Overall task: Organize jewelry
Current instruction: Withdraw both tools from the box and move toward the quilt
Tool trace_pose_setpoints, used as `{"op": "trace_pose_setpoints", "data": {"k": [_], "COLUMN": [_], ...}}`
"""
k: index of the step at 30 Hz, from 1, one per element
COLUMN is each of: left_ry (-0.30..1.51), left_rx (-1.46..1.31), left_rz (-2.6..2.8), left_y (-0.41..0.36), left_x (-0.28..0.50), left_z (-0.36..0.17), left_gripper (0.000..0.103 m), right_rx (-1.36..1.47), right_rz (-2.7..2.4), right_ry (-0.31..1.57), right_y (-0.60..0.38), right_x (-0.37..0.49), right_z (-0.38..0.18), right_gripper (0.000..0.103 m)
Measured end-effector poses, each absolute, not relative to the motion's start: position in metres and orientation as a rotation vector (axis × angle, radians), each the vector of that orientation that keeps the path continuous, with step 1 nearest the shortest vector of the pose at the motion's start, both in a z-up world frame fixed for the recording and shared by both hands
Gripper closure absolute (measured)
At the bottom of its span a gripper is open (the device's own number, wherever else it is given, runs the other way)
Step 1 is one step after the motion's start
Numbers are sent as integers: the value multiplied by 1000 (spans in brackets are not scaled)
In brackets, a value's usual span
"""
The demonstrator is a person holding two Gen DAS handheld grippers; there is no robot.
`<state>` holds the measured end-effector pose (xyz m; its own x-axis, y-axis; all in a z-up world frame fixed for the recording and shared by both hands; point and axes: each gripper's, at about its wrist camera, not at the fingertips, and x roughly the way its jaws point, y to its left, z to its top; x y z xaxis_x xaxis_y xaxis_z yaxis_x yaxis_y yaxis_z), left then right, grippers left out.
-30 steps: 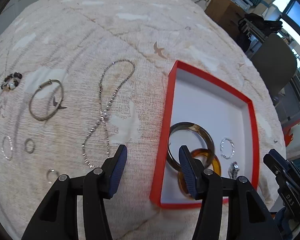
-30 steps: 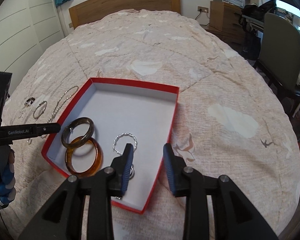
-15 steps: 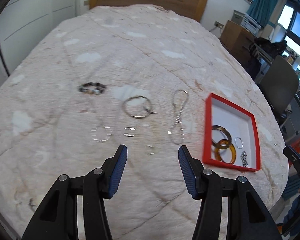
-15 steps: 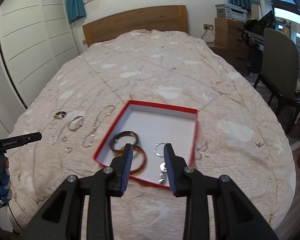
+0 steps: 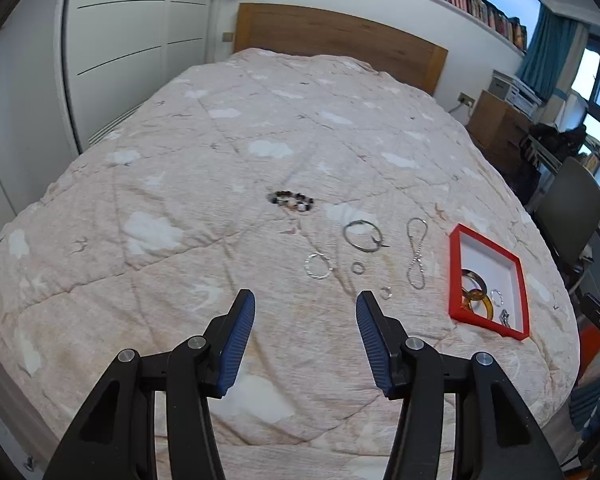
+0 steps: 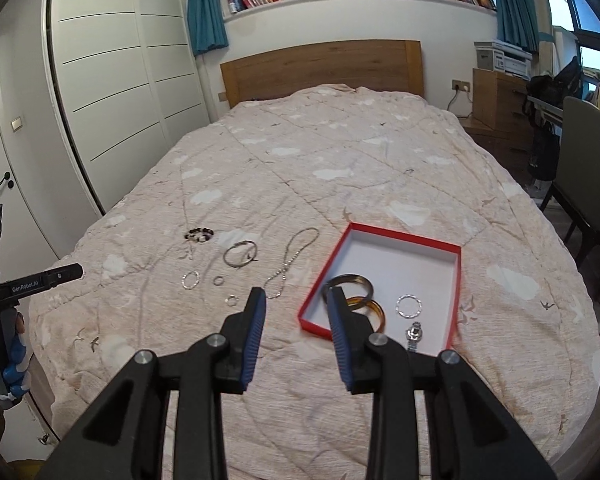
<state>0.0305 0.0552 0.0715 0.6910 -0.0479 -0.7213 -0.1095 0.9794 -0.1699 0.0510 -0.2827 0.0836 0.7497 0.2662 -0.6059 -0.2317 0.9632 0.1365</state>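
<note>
Left wrist view: left gripper (image 5: pixel 305 322) is open and empty, and has pulled well back and up from the box it hovered over a second ago; the whole bed (image 5: pixel 220 168) is now in frame. Red box (image 5: pixel 485 246) sits far right with two bangles (image 5: pixel 476 292), a thin ring (image 5: pixel 497 297) and a watch (image 5: pixel 505 317) inside. Loose pieces lie apart on the blanket: beaded bracelet (image 5: pixel 291 201), silver bangle (image 5: pixel 363 236), chain necklace (image 5: pixel 416 252), thin hoop (image 5: pixel 318 266), two small rings (image 5: pixel 357 267) (image 5: pixel 386 293).

Right wrist view: right gripper (image 6: pixel 296 314) is also open with nothing between the fingers, likewise backed off from the box since a second ago. Box (image 6: pixel 404 240) lies ahead right, same four pieces in it. Chain (image 6: pixel 292 262), silver bangle (image 6: pixel 241 254), beads (image 6: pixel 199 235), hoop (image 6: pixel 191 280) and small rings (image 6: pixel 218 280) (image 6: pixel 231 300) lie left of it.

Judgement: both tools retreated after a drop-off; six pieces left to move, the nearest small ring is a likely next pick.
</note>
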Motion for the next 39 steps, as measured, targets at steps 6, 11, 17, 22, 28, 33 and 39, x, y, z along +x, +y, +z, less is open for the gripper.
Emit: {"op": "trace_pose_setpoints", "data": {"k": [6, 11, 17, 22, 28, 33, 39], "left_ry": [793, 814, 826, 829, 855, 875, 922], "left_rx": [-233, -231, -208, -196, -195, -193, -204], "left_rz": [98, 123, 142, 167, 161, 135, 114], "left_y": [86, 93, 89, 88, 89, 85, 83], "left_x": [14, 13, 10, 11, 25, 42, 60], "left_z": [71, 66, 66, 67, 55, 43, 22], "left_gripper": [51, 51, 50, 50, 50, 52, 53], "right_rx": [32, 40, 57, 65, 77, 73, 63], "right_rz": [299, 329, 354, 371, 374, 375, 379], "right_ry": [666, 669, 674, 680, 704, 727, 770], "right_y": [-265, -258, -255, -255, -253, -247, -240], "right_x": [42, 44, 51, 58, 75, 92, 114], "right_z": [87, 81, 73, 68, 56, 48, 31], "right_gripper": [72, 72, 72, 72, 72, 72, 72]}}
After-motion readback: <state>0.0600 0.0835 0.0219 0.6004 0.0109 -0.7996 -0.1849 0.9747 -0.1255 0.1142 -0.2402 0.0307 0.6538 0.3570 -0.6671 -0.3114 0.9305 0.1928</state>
